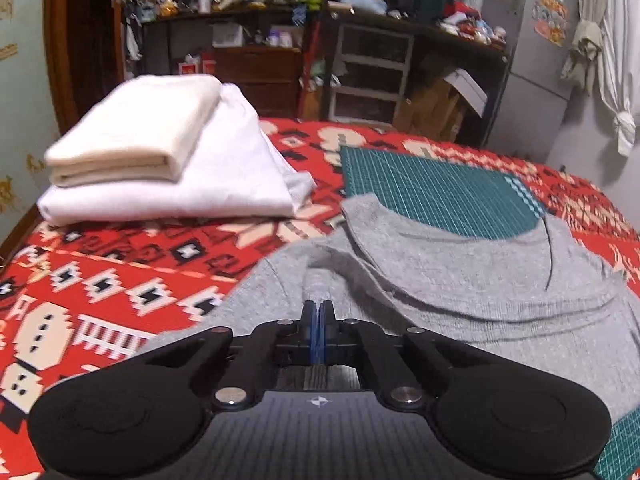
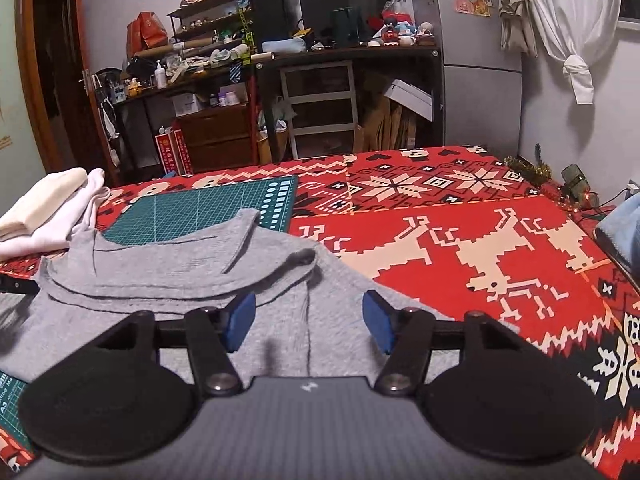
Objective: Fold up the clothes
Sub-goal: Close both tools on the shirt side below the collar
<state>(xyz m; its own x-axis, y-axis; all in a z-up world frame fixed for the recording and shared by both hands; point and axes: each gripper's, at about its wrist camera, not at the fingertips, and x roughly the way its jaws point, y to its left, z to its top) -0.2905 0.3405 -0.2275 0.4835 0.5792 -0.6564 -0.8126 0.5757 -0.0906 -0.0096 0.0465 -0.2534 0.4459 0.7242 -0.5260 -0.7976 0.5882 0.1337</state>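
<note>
Red patterned blanket [image 2: 460,240] covers the bed. On it, a grey garment [image 2: 180,276] lies rumpled, partly over a green cutting mat [image 2: 208,212]. At ten o'clock from the garment sits a stack of folded white clothes [image 1: 160,160]. Left hand-held gripper [image 1: 319,312] has its blue pads pressed together, seemingly pinching grey fabric. Right hand-held gripper [image 2: 308,320] hangs wide apart over the garment, holding nothing.

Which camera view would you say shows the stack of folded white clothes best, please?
The left wrist view: the stack of folded white clothes sits large and whole on the red patterned blanket, both layers distinct. The right wrist view catches only part of it, cut off at the left edge.
</note>
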